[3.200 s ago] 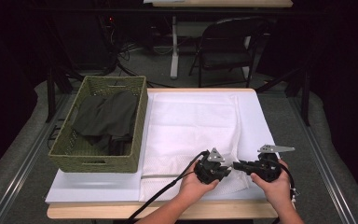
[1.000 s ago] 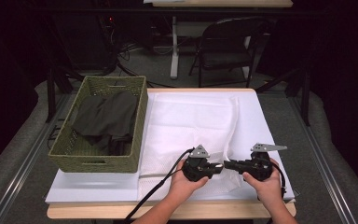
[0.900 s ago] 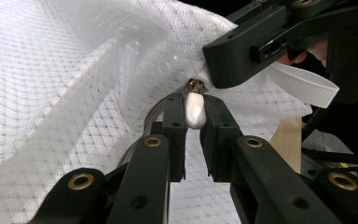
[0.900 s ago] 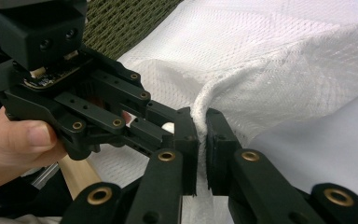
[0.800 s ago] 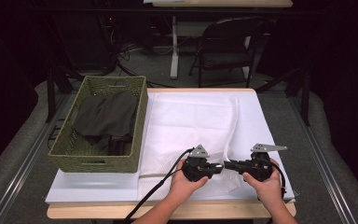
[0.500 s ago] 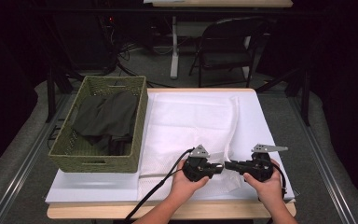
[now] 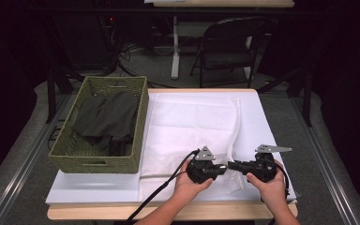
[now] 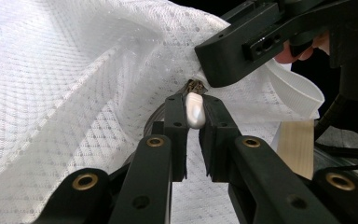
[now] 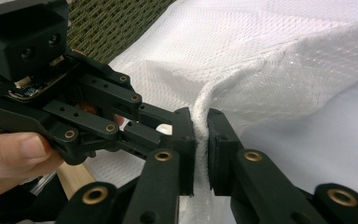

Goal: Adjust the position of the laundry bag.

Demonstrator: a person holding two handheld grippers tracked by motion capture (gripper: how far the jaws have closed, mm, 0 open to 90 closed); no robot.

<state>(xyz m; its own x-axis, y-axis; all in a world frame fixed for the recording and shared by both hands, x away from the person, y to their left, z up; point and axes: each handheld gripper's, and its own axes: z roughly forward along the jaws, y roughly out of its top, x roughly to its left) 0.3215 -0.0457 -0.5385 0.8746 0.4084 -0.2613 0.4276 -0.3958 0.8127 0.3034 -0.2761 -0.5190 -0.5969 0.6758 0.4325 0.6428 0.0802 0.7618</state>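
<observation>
While both hands sit low at the bottom of the high view, the left gripper is pinched tight on the white zipper pull of the mesh laundry bag, and the right gripper is clamped on the bag's thick hem right next to it, tips nearly touching. So this looks like the unzip (or zip) step: one side anchors the fabric, the other works the pull. Next move, I'd guess, is sliding the pull along the edge while the right one holds tension, otherwise the mesh just bunches up. Room-wise, the near table edge is just below the hands, so pulling toward the upper part of the frame is safer; the bag lies flat there. The wicker basket with dark clothes sits at the left, well apart.
</observation>
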